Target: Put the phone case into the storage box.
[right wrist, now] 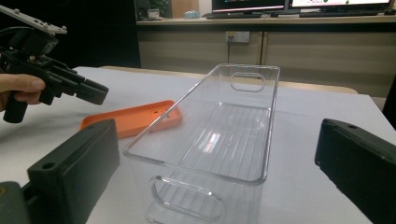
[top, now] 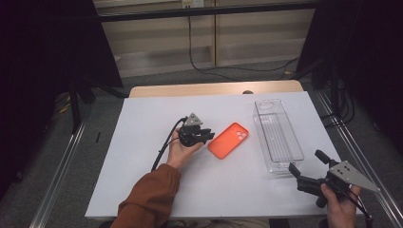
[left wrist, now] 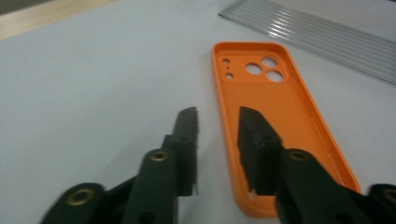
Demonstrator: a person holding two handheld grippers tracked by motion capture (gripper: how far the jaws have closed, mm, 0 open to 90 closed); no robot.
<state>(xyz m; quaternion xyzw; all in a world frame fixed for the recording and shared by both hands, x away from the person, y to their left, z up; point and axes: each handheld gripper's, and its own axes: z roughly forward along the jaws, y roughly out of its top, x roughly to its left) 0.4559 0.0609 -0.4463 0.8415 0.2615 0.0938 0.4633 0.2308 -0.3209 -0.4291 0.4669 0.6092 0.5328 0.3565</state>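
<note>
The left gripper [top: 205, 136] hangs low over the white table [top: 142, 142] with its jaws parted by a narrow gap and nothing clamped between them. In the left gripper view the gripper [left wrist: 218, 116] straddles the long left rim of the orange phone case [left wrist: 275, 116]: one jaw stands outside the rim over bare table, the other sits over the case's inner floor; whether either jaw touches the rim cannot be told. The case lies flat, open side up, stretching ahead of the jaws, its camera cut-outs at the end farthest from them. Beyond that far end, near but apart from the case, lies the clear plastic bin [left wrist: 317, 32]. The left hand [top: 183, 149], in a rust-coloured sleeve [top: 149, 197], grips the tool from behind. The right gripper [top: 304, 164] is released, jaws spread wide and empty, at the near right corner of the table. Directly ahead of the right gripper [right wrist: 217, 154] stands the bin [right wrist: 224, 126], upright, empty, its near end wall between the jaws' lines; contact cannot be told. The case [right wrist: 135, 119] lies to the left of the bin.
</note>
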